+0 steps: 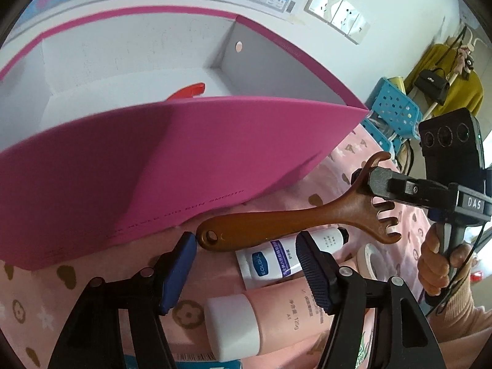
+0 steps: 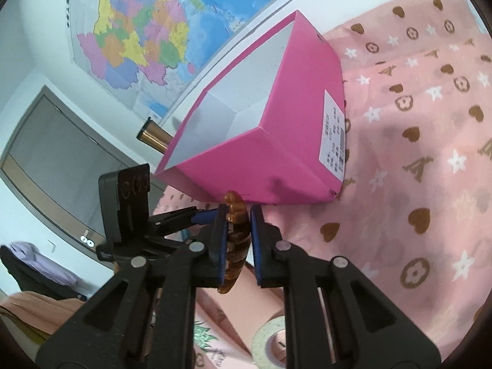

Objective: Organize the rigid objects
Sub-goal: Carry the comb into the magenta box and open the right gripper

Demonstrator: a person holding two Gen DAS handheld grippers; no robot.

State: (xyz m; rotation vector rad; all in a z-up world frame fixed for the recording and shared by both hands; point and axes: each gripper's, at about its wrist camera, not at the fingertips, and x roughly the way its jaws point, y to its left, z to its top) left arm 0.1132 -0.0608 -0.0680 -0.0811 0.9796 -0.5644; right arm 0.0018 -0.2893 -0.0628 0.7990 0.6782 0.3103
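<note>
A brown wooden comb-like massager hangs over the pink patterned cloth, just in front of an open pink box with a white inside. My right gripper is shut on its toothed head; in the right wrist view the brown wood sits clamped between the blue pads of that gripper. My left gripper is open. The massager's handle end with its hole lies just above the left fingertip, and the pads do not press on it. A red thing lies inside the box.
Under my left gripper lie a white-and-blue tube, a pink tube with a white cap and a roll of tape. A person's hand holds the right gripper's grip. A blue perforated stool stands beyond the table's edge.
</note>
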